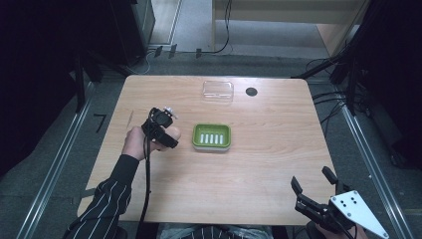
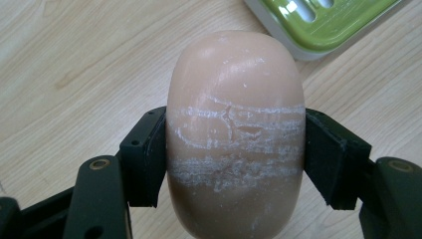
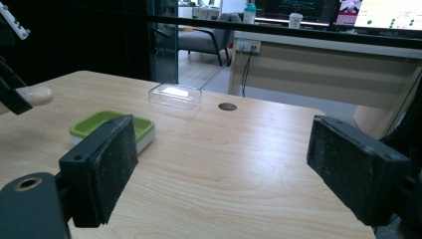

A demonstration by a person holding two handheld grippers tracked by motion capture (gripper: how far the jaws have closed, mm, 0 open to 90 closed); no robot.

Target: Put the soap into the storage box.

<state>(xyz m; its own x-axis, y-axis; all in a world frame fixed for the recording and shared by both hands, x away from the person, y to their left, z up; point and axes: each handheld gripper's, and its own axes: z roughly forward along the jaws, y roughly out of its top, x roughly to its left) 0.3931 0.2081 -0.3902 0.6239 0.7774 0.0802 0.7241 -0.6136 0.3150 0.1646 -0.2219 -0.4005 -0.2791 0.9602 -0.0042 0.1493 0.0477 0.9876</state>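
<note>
The soap is a pale pink oval bar, pinched across its middle by my left tool, one black jaw pressed flat on each long side. White scuffs run in bands over its top face. In the high view the soap pokes out of that tool over the left half of the bench; whether it touches the wood I cannot tell. Just beside it, to its right, sits the green dish with a row of white slots in its floor; a corner of the dish shows beyond the bar, apart from it. Farther back on the bench lies a clear lid, and near that a dark round hole.

My right tool is at the near right corner of the bench, well apart from the soap. Its jaws stand spread wide with nothing between them, and past them I see the dish, the lid and the hole
</note>
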